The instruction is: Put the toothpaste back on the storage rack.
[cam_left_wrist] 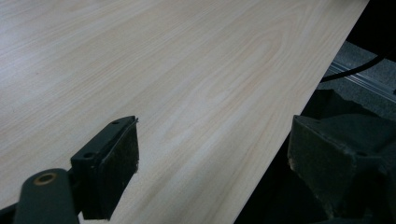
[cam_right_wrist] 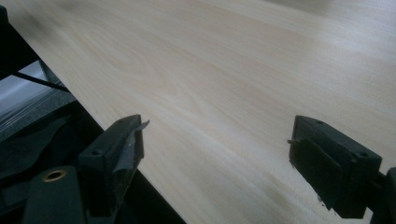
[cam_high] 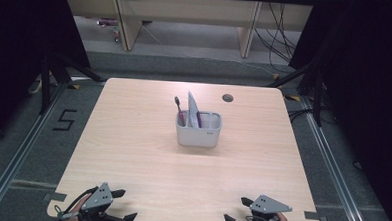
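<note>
So both my grippers were parked at the near edge of the table [cam_high: 132,153], left gripper [cam_high: 113,206] at the near-left corner and right gripper [cam_high: 239,211] at the near-right one. Fingers [cam_left_wrist: 109,175] on the left were spread wide with nothing between them, just bare wood grain and the table edge running off to one side. Same story on the right: fingers [cam_right_wrist: 116,161] wide open, holding nothing, hovering low over the near edge.

The thing I was nearest to working with was the white caddy [cam_high: 198,133], which sat around the middle of the table, a bit toward the far side, well apart from both grippers. It had a toothbrush [cam_high: 178,109] standing upright in its left compartment and a toothpaste tube [cam_high: 192,108] leaning just beside it, cap end down as far as I could tell. The right compartment looked empty.

My guess is the fingers were open that wide so I could reach straight in and pinch either item by the part sticking out above the rim.
</note>
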